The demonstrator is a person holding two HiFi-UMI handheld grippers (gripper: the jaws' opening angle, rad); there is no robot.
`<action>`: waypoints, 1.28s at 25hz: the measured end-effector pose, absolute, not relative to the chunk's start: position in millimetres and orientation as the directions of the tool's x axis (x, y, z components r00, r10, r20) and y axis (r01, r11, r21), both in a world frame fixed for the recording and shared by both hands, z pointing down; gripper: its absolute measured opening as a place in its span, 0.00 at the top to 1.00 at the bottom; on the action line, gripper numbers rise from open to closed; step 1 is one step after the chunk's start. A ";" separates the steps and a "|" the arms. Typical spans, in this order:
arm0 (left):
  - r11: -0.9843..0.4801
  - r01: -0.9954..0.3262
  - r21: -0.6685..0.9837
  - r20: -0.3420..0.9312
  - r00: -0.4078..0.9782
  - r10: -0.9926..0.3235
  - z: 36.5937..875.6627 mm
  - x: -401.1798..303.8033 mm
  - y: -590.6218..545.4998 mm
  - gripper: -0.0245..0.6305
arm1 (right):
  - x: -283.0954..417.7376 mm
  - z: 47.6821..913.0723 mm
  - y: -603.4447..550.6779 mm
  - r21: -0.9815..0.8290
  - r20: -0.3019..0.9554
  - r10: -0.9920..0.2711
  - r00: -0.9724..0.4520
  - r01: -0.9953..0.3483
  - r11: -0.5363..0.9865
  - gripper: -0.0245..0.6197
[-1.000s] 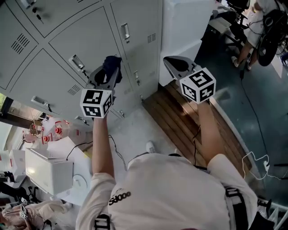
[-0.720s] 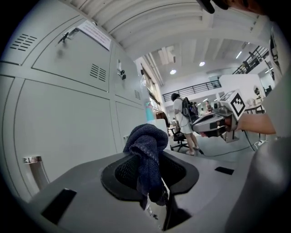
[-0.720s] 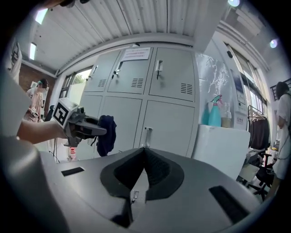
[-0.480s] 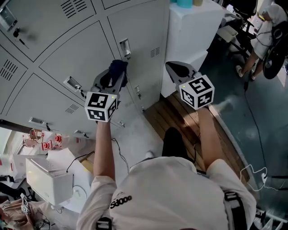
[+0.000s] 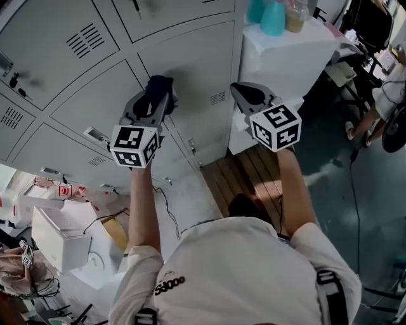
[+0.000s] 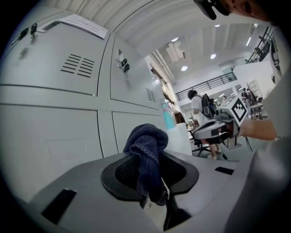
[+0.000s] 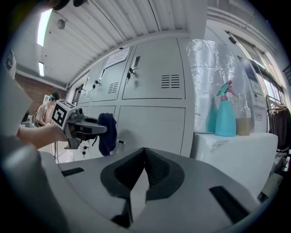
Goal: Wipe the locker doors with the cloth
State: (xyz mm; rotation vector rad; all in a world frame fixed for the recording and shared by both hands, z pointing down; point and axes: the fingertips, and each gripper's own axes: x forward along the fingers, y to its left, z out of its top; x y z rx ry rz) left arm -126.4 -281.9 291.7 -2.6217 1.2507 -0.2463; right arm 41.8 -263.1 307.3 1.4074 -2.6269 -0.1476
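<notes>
Head view: a small dark blue terry cloth (image 5: 159, 85) is recorded bunched at the tip of the left gripper (image 5: 157, 95), which is raised toward the pale grey metal locker doors (image 5: 190, 57). The cloth is near a middle door panel, and contact cannot be confirmed from here. The right gripper (image 5: 244, 95) is held level beside it, well apart, in front of a white cabinet (image 5: 285, 60) on which a teal plastic spray bottle (image 5: 274, 18) stands. Left gripper view: the fingers are seen clenched on the cloth (image 6: 148, 152), which is pinched at its middle, with a rounded wad left proud above the tips and a short tail hanging below. The vented door face (image 6: 54, 113) lies just beyond the wad. Right gripper view: the fingers of the right gripper (image 7: 144, 169) are pressed together with nothing between them. The left gripper (image 7: 84, 128) and its hanging cloth (image 7: 107, 127) are seen across from it, close to the door, with a shadow cast on the panel. Handling, as judged: the cloth is taken to be light, soft and limp. It is likely to fold or drag under pressure, so the hold is best kept at the bunched middle, with the wad presented flat to the door. Slipping from the fingers during strokes is the risk noted.
</notes>
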 end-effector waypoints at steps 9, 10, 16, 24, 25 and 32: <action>-0.421 -0.878 -0.225 -0.003 0.433 -0.901 216.5 -116.6 -310.4 0.79 | 53.1 254.2 -304.9 0.136 0.088 -0.714 -0.694 -0.702 0.699 0.96; -0.395 -0.892 -0.221 -0.007 0.406 -0.914 211.8 -120.0 -312.0 0.79 | 51.5 252.6 -307.2 0.135 0.092 -0.701 -0.707 -0.688 0.713 0.96; -0.303 -0.932 -0.197 0.015 0.306 -0.952 217.8 -137.9 -324.1 0.79 | 49.0 261.2 -317.2 0.132 0.103 -0.667 -0.738 -0.654 0.745 0.96; -0.314 -0.932 -0.180 -0.013 0.322 -0.947 221.2 -129.0 -334.3 0.79 | 53.5 283.2 -329.2 0.117 0.157 -0.612 -0.775 -0.601 0.791 0.96; -0.315 -0.932 -0.177 -0.014 0.322 -0.946 221.9 -127.9 -334.7 0.79 | 54.5 283.0 -331.0 0.117 0.150 -0.612 -0.776 -0.601 0.791 0.96; -0.411 -0.894 -0.178 0.007 0.416 -0.909 233.1 -84.5 -346.0 0.79 | 66.2 277.6 -339.6 0.131 0.117 -0.646 -0.754 -0.633 0.763 0.96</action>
